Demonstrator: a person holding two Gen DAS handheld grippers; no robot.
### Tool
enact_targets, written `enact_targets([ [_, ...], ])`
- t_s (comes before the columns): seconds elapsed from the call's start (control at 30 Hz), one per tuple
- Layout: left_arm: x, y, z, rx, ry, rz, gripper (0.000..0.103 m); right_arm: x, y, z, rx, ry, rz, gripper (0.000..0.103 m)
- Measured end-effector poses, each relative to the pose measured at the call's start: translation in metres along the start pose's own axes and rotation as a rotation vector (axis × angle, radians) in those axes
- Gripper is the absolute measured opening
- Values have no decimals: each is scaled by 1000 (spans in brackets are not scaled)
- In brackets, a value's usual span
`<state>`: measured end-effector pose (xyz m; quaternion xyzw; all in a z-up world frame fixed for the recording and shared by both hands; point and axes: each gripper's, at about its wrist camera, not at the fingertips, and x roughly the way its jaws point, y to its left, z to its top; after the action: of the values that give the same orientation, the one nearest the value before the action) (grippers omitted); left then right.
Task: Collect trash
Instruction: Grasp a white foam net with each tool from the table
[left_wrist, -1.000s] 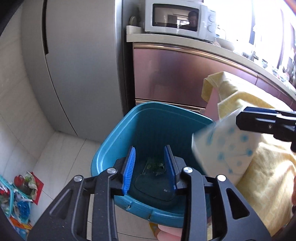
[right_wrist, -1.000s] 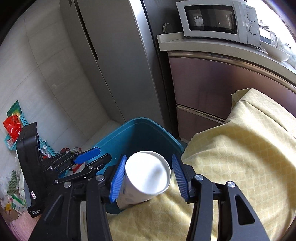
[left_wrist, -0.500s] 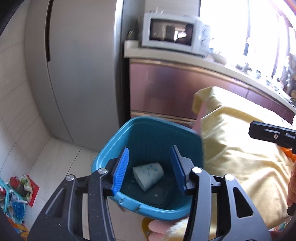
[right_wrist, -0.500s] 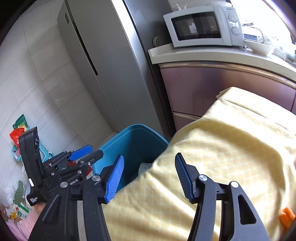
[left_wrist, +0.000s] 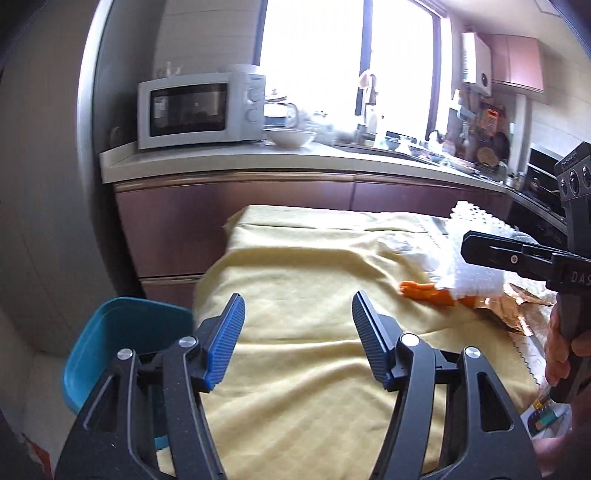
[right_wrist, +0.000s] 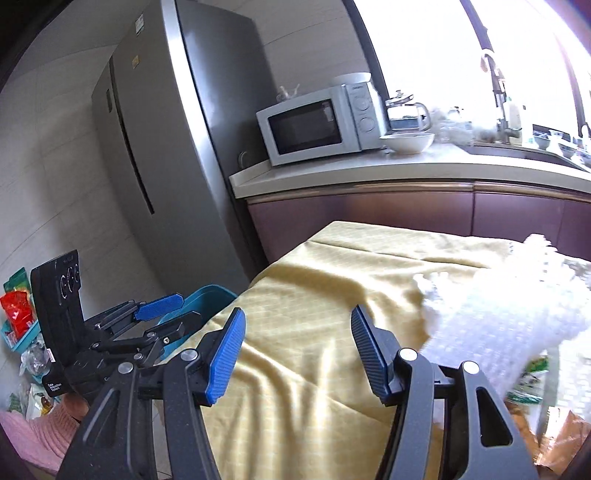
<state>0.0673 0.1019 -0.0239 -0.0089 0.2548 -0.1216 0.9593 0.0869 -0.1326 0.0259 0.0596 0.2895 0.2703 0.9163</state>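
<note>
Left wrist view: my left gripper (left_wrist: 298, 314) is over the yellow cloth (left_wrist: 314, 295) on the bench, jaws spread and just now widened, nothing between them. The blue bin (left_wrist: 122, 343) sits low at the left, beside the bench edge. Trash lies at the right on the cloth: white bubble wrap (left_wrist: 465, 273), an orange scrap (left_wrist: 424, 291) touching its near edge, a brown crinkled wrapper (left_wrist: 513, 306) beyond. My right gripper's finger (left_wrist: 517, 254) shows above the wrap.

Right wrist view: my right gripper (right_wrist: 297, 325) is also spread wide over the cloth (right_wrist: 314, 369), empty, jaws recently opened a little further. Bubble wrap (right_wrist: 506, 317) lies just right of its right finger. Left gripper (right_wrist: 166, 314) is at the left, over the bin (right_wrist: 207, 295).
</note>
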Motion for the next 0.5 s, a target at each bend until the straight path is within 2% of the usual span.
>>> enact_targets([
  [0.1,11,-37,7,40,11,-87,60,-26,-27,-4,37,-40,-69,57],
  [0.17,18,-62,11,74,19,-140,64,-39,-43,-5,64,-67,-120,57],
  [0.37,43,-132,20,169,49,-244,68,-70,-95,-6,130,-134,-256,57],
  [0.5,65,-156,29,211,66,-290,75,-72,-121,-3,156,-148,-324,57],
])
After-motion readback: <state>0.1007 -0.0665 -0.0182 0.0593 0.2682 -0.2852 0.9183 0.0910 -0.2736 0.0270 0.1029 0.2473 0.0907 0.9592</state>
